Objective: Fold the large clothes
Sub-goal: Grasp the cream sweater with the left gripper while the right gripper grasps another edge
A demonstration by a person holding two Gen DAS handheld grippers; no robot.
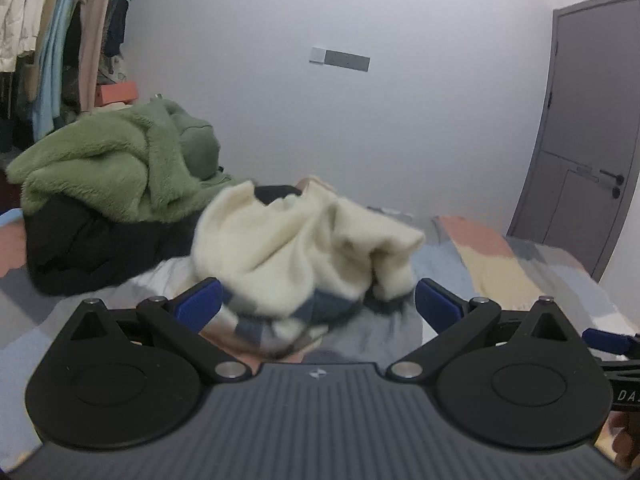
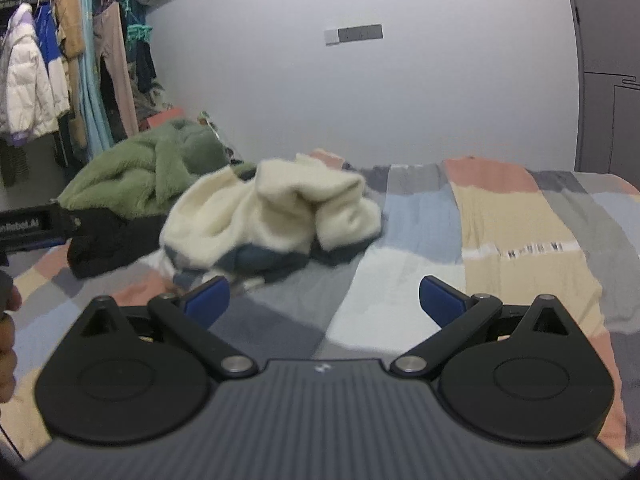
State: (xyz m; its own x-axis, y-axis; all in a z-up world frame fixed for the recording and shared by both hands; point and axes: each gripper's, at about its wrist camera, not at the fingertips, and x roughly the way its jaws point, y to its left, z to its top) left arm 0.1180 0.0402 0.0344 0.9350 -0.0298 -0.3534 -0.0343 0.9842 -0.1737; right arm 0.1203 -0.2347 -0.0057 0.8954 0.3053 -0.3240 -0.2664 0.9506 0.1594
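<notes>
On the patchwork bed, both claws spread empty; door handle only in left view.

I am holding my left gripper level and pointing forward, its blue fingers spread wide with nothing clamped between them. I am holding my right gripper the same way, fingers wide apart and gripping nothing, beside the left one at about equal height.
</notes>
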